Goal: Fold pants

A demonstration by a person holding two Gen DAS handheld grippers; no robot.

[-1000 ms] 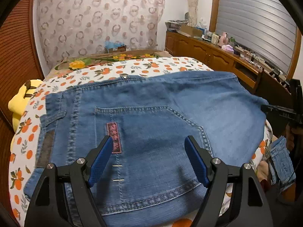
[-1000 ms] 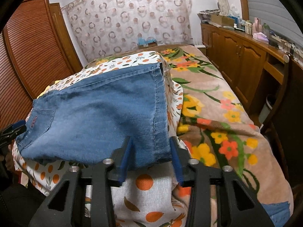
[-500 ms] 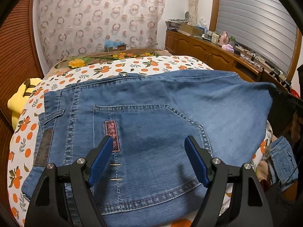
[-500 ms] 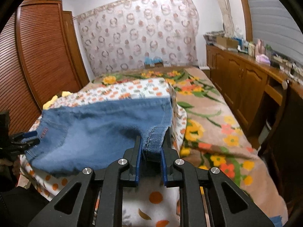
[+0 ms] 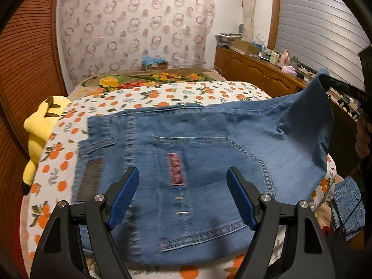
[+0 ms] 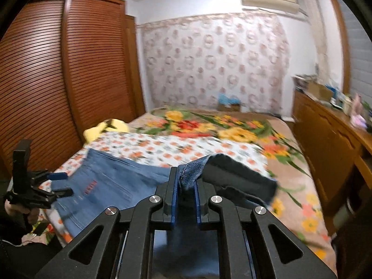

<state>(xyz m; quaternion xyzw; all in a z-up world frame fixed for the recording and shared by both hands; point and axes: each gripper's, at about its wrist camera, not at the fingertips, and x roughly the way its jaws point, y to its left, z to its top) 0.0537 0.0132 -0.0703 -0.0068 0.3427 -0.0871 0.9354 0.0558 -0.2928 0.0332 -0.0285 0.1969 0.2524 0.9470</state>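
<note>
My right tongs have just been closing and now pinch the hem of the jeans, the denim bunched between the blue pads. That end is lifted off the bed while the rest lies flat on the orange-print sheet, back pocket up. My left tongs hover over the pocket end of the jeans, spread wide, gripping nothing. A yellow plush toy sits at the bed's edge beside the jeans' waistband. A wooden cabinet runs along the bed's far side.
</note>
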